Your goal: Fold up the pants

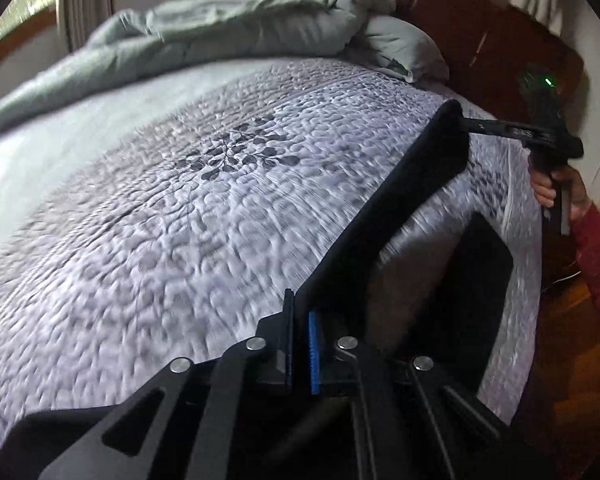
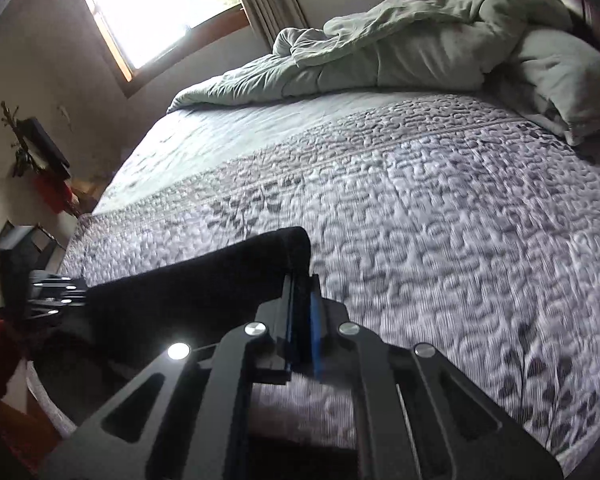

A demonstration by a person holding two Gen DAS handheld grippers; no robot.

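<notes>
Pants (image 1: pixel 400 208) stretched taut over bed (image 1: pixel 180 220) | left tool (image 1: pixel 300 344) clamped at 6 o'clock | right tool (image 2: pixel 300 320) clamped at 2 o'clock, keeping the edge straight for folding

Quilted bed (image 2: pixel 440 208) (rumpled comforter (image 2: pixel 420 48) behind) under a bright window (image 2: pixel 160 4).

Black pants (image 1: pixel 404 208) are held stretched in a taut band above the quilted bed (image 1: pixel 180 220), one end pinched in the left claw (image 1: pixel 300 344), the other in the right claw (image 2: pixel 302 320).
</notes>
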